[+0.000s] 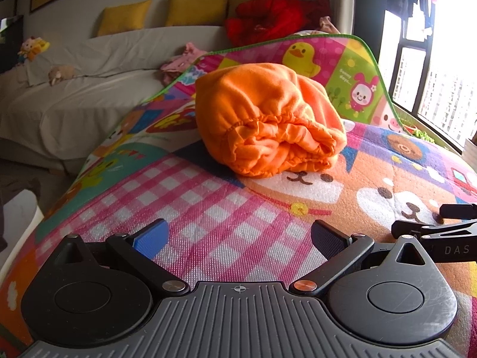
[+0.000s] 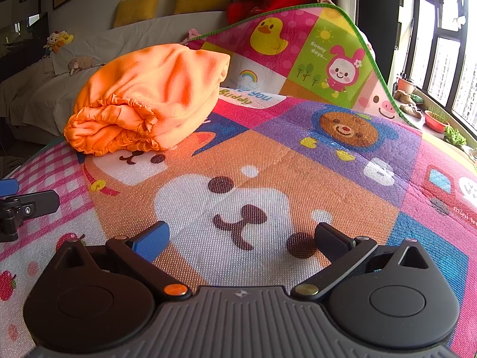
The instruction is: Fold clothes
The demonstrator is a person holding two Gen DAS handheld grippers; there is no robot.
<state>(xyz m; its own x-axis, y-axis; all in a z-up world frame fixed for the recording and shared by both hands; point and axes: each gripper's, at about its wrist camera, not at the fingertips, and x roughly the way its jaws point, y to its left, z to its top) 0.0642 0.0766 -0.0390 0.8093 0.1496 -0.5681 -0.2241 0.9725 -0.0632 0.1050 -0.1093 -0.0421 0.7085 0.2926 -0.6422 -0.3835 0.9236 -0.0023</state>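
The orange garment (image 1: 268, 119) lay in a compact folded bundle on the play mat (image 1: 208, 223); both hand-held grippers, left (image 1: 238, 238) and right (image 2: 241, 240), stood spread and empty.

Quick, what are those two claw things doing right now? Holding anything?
Left gripper: open, holding nothing, above the play mat.
Right gripper: open, holding nothing.
The orange garment lies bundled on the mat, untouched.

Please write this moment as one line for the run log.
task: fold clothes | left gripper: open, empty, over play mat | right gripper: open, empty | orange garment: folded bundle on mat, untouched | both grippers short of it
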